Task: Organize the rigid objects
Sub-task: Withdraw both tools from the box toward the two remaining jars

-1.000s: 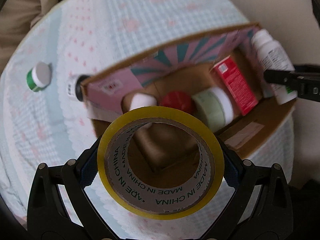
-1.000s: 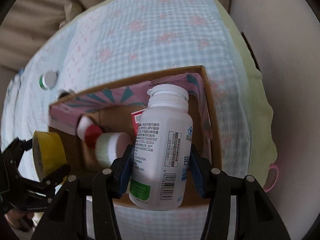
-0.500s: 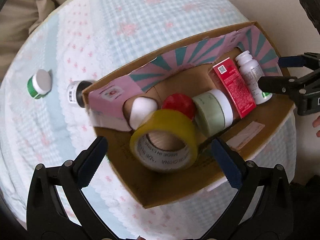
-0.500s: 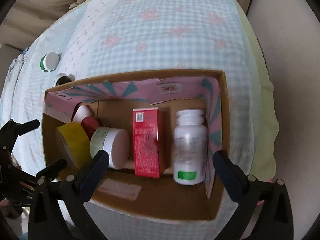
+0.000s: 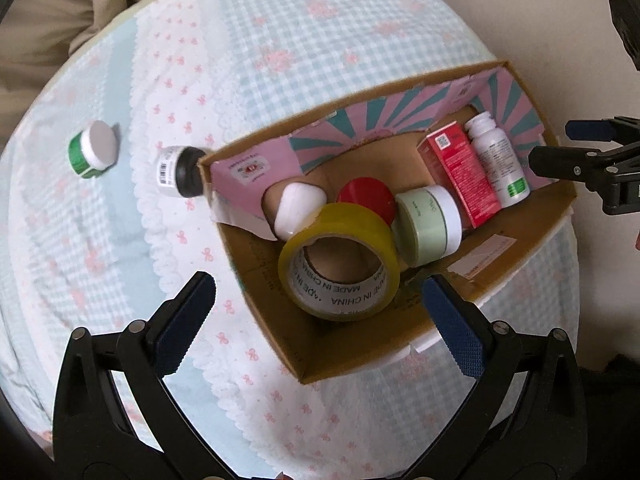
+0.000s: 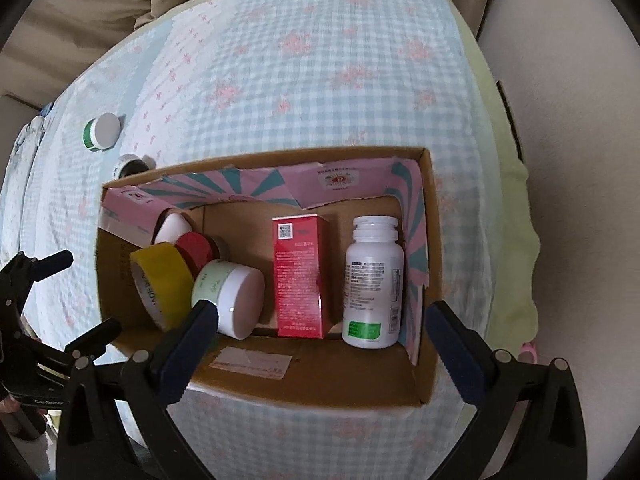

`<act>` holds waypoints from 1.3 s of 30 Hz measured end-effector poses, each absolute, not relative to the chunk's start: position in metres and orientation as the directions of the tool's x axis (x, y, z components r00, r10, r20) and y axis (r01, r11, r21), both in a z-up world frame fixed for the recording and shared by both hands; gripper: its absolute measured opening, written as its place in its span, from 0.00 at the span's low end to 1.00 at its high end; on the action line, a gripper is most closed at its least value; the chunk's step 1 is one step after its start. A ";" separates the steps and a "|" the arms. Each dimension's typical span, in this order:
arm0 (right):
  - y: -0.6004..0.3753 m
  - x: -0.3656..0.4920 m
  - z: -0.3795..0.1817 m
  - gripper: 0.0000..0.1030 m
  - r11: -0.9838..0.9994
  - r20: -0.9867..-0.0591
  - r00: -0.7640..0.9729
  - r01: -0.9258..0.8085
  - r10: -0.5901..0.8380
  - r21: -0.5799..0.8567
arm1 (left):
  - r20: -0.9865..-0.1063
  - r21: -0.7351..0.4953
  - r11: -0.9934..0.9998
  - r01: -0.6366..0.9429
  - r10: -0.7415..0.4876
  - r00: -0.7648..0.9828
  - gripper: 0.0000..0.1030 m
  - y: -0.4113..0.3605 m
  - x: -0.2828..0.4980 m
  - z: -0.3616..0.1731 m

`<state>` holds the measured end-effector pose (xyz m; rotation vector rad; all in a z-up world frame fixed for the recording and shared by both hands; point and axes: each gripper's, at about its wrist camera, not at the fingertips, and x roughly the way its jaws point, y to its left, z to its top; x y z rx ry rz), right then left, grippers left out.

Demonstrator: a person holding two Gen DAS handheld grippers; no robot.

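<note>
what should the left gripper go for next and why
Probably swing the left gripper over to the green jar: its jaws are open and empty, the tape is in the box, and that jar still sits out on the cloth.

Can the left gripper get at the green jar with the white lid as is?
Probably yes: the left gripper is open and empty, and the green jar sits alone on the tablecloth, outside the cardboard box.
</note>
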<state>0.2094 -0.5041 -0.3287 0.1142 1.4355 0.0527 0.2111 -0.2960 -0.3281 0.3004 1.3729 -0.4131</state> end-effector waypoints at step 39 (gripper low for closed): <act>-0.180 0.131 -0.153 1.00 0.988 -0.849 0.522 0.154 -0.075 0.008 | -0.811 0.039 0.920 0.389 -0.198 0.551 1.00 0.054 0.201 -0.136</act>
